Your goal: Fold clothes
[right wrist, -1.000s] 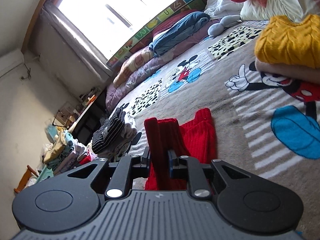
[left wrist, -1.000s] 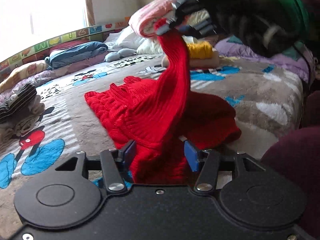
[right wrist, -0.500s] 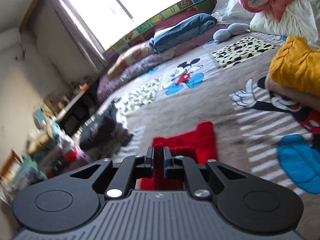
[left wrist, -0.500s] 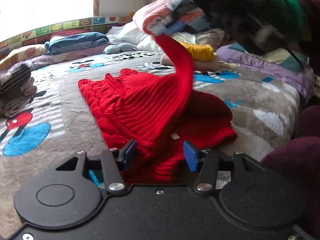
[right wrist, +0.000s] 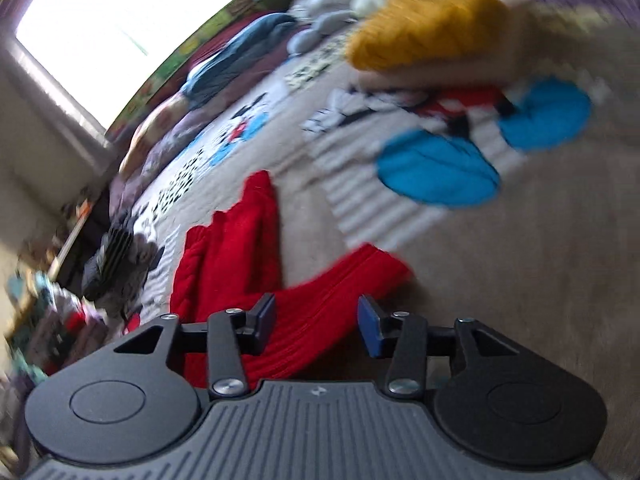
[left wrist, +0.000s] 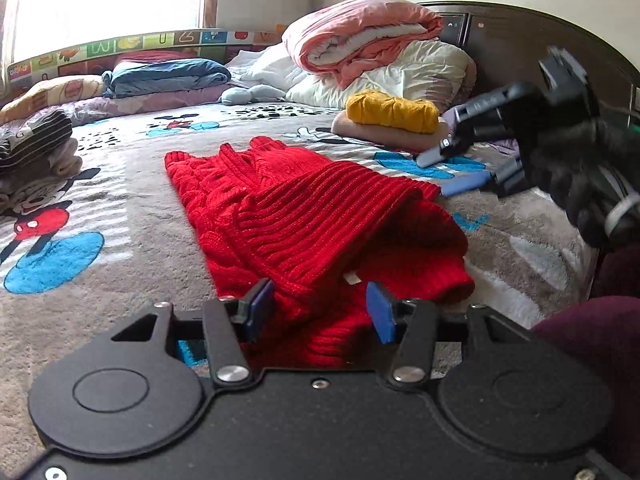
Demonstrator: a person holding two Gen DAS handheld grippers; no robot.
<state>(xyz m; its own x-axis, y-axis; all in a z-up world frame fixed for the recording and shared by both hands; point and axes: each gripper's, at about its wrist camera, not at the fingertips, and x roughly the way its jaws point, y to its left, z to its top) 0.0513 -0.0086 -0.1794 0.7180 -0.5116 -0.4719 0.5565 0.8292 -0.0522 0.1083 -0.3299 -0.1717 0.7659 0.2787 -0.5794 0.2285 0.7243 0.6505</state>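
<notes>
A red knit sweater (left wrist: 288, 208) lies on the bed blanket (left wrist: 132, 208), its sleeve folded across the body. My left gripper (left wrist: 318, 308) sits at the sweater's near hem, and the bunched knit fills the gap between its blue pads. In the left wrist view my right gripper (left wrist: 436, 174) hovers just past the sleeve's cuff, held by a black-gloved hand (left wrist: 580, 172). Its jaws are opening and the pads press on nothing. In the blurred right wrist view the sleeve (right wrist: 332, 300) lies under the spread fingers of the right gripper (right wrist: 316, 320).
A folded yellow sweater (left wrist: 392, 112) rests on a beige one behind the red sweater. Pillows and a pink quilt (left wrist: 360, 40) are piled at the headboard. Striped folded clothes (left wrist: 36, 148) sit at the left. A dark red sleeve (left wrist: 592, 340) is at the lower right.
The right gripper carried the raised sleeve down and to the right, laid it across the sweater and let go. The left gripper stayed at the hem.
</notes>
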